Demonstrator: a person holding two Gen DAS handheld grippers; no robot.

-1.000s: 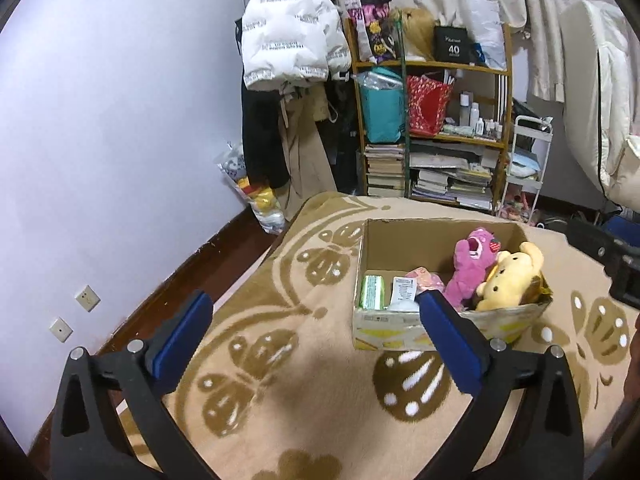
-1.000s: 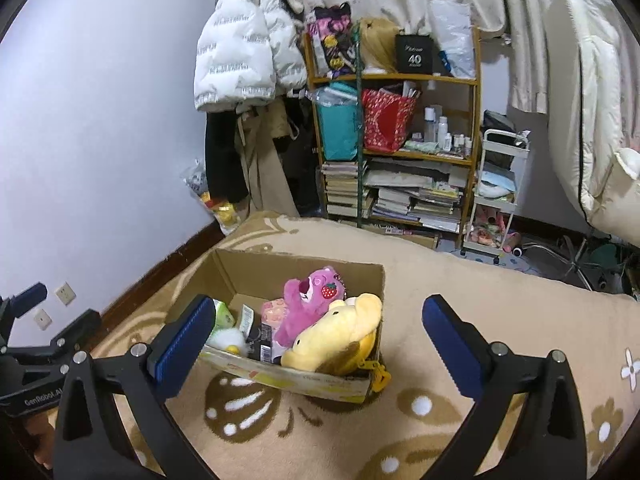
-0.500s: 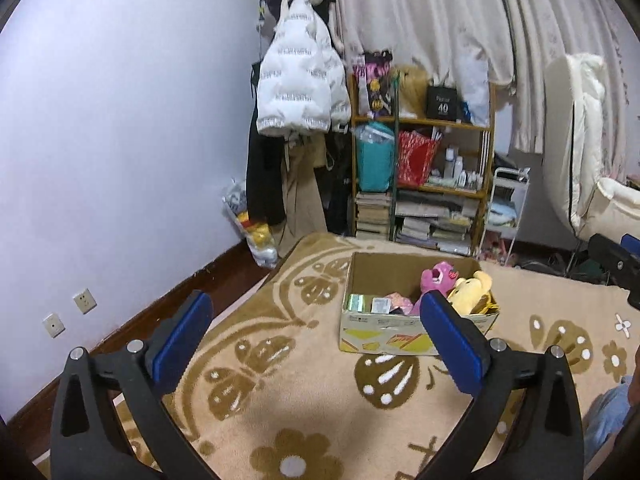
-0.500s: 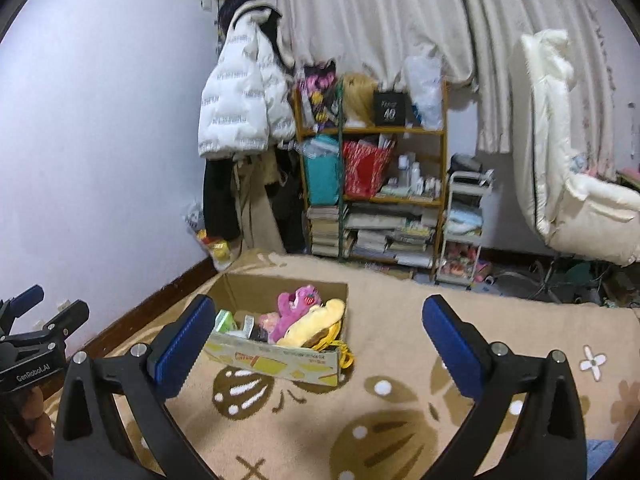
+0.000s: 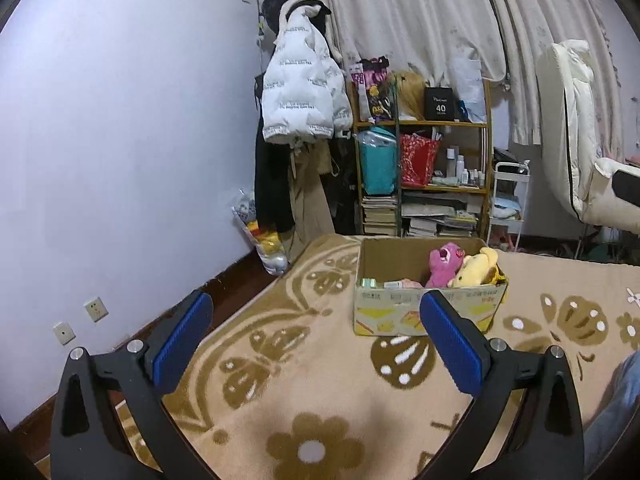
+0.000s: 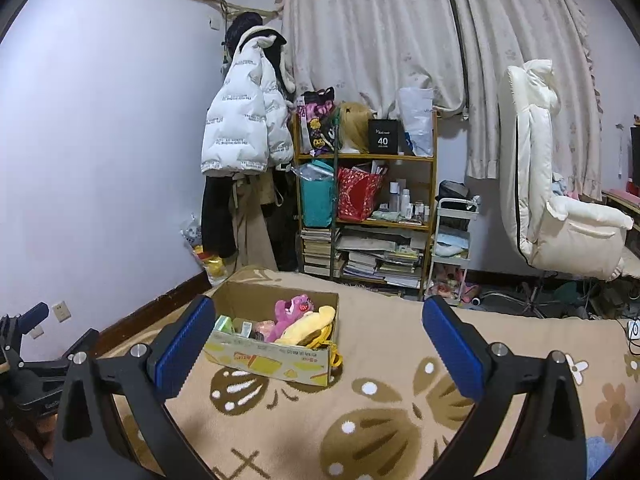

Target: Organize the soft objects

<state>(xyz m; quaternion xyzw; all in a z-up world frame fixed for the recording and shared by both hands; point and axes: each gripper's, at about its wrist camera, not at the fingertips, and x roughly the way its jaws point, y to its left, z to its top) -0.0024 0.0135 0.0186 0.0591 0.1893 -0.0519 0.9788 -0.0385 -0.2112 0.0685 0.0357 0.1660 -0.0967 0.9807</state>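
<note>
A cardboard box (image 5: 428, 312) (image 6: 272, 356) stands on the patterned beige blanket. It holds a pink plush bear (image 5: 442, 258) (image 6: 290, 312), a yellow plush dog (image 5: 476, 266) (image 6: 308, 322) and several small packets. My left gripper (image 5: 316, 336) is open and empty, well back from the box. My right gripper (image 6: 316, 338) is open and empty, also back from the box. The left gripper also shows at the left edge of the right wrist view (image 6: 24, 364).
A wooden shelf (image 6: 364, 216) with books and bags stands against the curtain. Coats (image 5: 300, 96) hang left of it. A white trolley (image 6: 452, 248) and a cream armchair (image 6: 556, 200) are on the right. A bag of toys (image 5: 264, 240) leans on the wall.
Both grippers have pulled back and up from the box, which now looks smaller and farther. Both stay open and empty.
</note>
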